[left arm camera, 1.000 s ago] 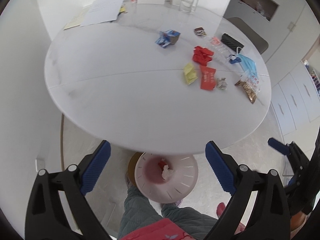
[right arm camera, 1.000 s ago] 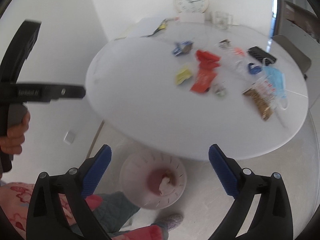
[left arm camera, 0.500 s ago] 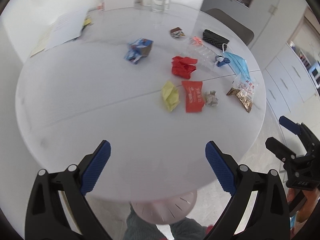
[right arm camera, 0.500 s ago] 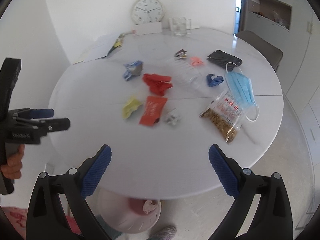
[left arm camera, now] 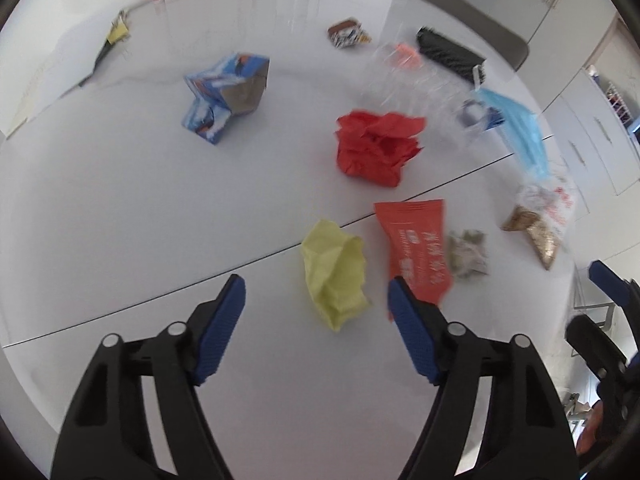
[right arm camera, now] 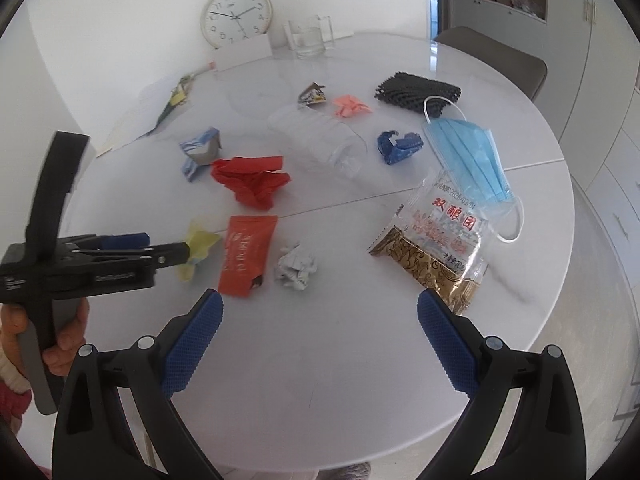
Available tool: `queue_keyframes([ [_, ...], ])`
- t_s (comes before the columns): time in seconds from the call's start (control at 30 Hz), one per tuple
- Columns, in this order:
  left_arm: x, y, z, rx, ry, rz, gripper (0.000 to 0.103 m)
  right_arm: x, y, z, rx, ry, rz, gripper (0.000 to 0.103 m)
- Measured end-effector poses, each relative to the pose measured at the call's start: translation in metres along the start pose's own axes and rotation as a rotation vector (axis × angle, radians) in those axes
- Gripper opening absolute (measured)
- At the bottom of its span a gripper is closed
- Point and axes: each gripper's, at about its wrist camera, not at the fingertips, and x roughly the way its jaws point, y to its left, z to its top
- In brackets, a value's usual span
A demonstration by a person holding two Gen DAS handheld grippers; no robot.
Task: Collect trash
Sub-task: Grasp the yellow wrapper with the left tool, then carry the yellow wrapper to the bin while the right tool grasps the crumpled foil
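Trash lies on a round white table point(left arm camera: 120, 200). A crumpled yellow paper point(left arm camera: 335, 274) lies just ahead of my open left gripper point(left arm camera: 316, 300), between its fingers. Beside it are an orange-red packet point(left arm camera: 418, 248), a grey paper ball point(left arm camera: 468, 254), a red crumpled wrapper point(left arm camera: 378, 148) and a blue carton point(left arm camera: 226, 96). My right gripper point(right arm camera: 318, 320) is open and empty above the table's near edge, short of the grey ball point(right arm camera: 296, 266) and the orange-red packet point(right arm camera: 246, 254). The left gripper point(right arm camera: 160, 250) shows at the yellow paper point(right arm camera: 200, 246).
A snack bag point(right arm camera: 440, 240), a blue face mask point(right arm camera: 468, 156), a clear plastic bottle point(right arm camera: 320, 138), a blue wrapper point(right arm camera: 398, 146), a pink scrap point(right arm camera: 352, 106) and a black mesh item point(right arm camera: 418, 90) lie to the right. A clock point(right arm camera: 236, 14), a glass point(right arm camera: 310, 38) and papers stand at the back.
Both grippers rose from beside the bin under the table and moved in over the tabletop. The left gripper has closed in on the yellow paper. Both stay open.
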Motion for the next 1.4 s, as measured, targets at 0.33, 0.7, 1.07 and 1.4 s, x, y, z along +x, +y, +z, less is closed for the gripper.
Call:
queue_keyframes([
  [0.33,0.03,-0.013,0.009,0.04,0.031,0.044,0.055,0.029,-0.003,0.005,0.026,0.026,-0.01,0.097],
  [0.7,0.013,0.006,0.009,0.014,0.017,0.033,0.036,0.067,0.014,0.015,-0.039,0.055,0.014,0.081],
  [1.07,-0.031,0.036,-0.017,-0.016,-0.006,0.031,0.036,0.093,0.015,0.019,-0.058,0.116,-0.014,0.061],
  [1.4,-0.052,0.038,-0.044,-0.039,0.002,0.02,0.036,0.089,0.015,0.017,-0.062,0.11,0.012,0.032],
])
